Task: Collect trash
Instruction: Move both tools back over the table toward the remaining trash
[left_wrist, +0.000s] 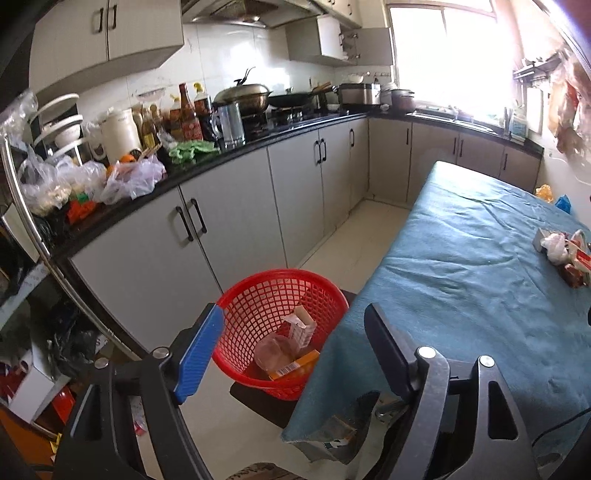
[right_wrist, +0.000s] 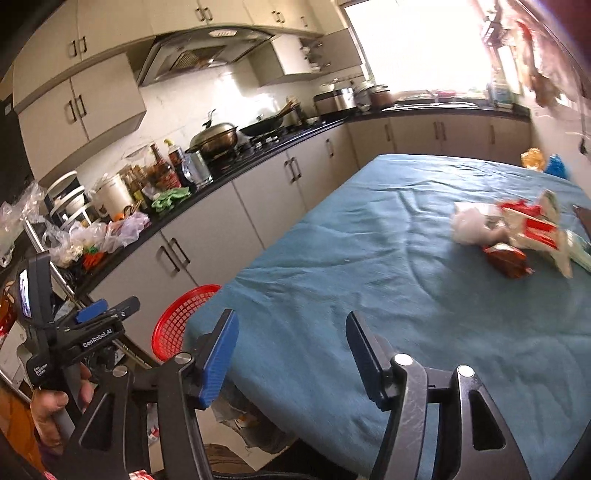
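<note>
Gaping wide and empty, the left tool (left_wrist: 293, 354) hangs above the red basket (left_wrist: 236, 314) (cartons inside); the right tool (right_wrist: 291, 354), also open and empty, faces litter (right_wrist: 517, 236) on the bench (right_wrist: 369, 258).

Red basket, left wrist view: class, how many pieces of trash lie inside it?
3 show in the red basket: a white carton standing tilted, an orange box lying at the bottom, and a clear plastic wrapper beside them. More may be hidden underneath.

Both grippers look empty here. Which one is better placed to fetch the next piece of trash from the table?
Right, probably. The right gripper is open over the blue cloth, facing the trash pile. The left gripper is open too, by the red basket, with the pile far off to its side.
</note>
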